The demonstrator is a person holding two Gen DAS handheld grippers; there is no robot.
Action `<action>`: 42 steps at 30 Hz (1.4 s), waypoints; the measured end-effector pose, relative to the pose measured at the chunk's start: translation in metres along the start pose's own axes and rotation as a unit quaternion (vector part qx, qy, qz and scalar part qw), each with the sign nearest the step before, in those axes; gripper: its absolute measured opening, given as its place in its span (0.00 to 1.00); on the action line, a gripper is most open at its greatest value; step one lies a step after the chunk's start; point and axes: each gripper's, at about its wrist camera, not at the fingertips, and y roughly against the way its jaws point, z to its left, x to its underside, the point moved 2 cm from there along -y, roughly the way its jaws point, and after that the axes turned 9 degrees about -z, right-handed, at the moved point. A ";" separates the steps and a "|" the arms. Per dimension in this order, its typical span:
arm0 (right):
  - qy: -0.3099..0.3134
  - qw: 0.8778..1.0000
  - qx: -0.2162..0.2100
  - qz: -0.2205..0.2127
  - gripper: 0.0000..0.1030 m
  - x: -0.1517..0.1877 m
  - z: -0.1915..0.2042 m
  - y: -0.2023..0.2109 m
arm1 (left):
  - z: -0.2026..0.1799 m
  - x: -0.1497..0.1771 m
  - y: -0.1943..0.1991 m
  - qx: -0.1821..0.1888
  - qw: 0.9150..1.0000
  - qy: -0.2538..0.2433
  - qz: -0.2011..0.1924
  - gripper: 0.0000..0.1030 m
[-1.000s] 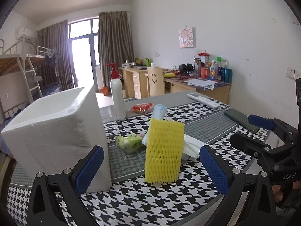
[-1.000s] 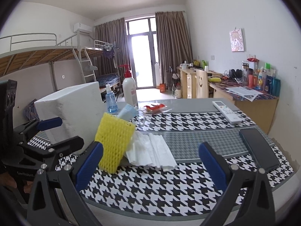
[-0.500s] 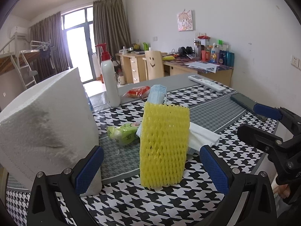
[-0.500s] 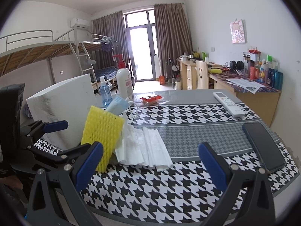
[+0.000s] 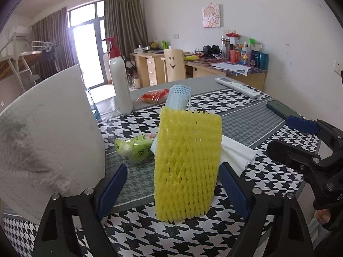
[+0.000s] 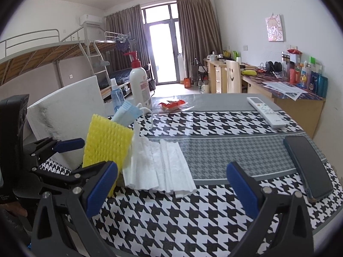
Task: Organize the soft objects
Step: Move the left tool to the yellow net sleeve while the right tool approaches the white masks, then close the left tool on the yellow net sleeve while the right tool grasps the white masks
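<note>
1. The yellow foam net hides the lower part of the blue face mask behind it, so what the mask rests on cannot be told.
2. The net also covers most of the white tissue stack in the left wrist view.
3. The white foam block runs past the left edge and hides most of the blue spray bottle.
4. Print on the green packet is too small to read.
5. The right gripper body is cut off by the bottom edge.
6. Items on the far desk are too small to identify.
</note>
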 end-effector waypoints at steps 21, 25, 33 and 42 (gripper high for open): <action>0.002 0.999 -0.010 0.048 0.99 0.001 0.002 -0.028 | 0.003 0.009 0.002 0.026 0.999 0.014 0.027 0.38; 0.001 0.998 -0.009 0.059 0.99 0.002 0.004 -0.034 | 0.004 0.012 0.004 0.033 0.999 0.013 0.028 0.25; 0.000 0.996 -0.004 0.089 0.99 0.007 0.005 -0.047 | 0.004 0.015 0.007 0.053 0.998 0.013 0.026 0.11; 0.004 0.992 -0.022 0.122 0.78 0.010 0.006 -0.057 | 0.005 0.016 0.008 0.058 0.998 0.012 0.025 0.10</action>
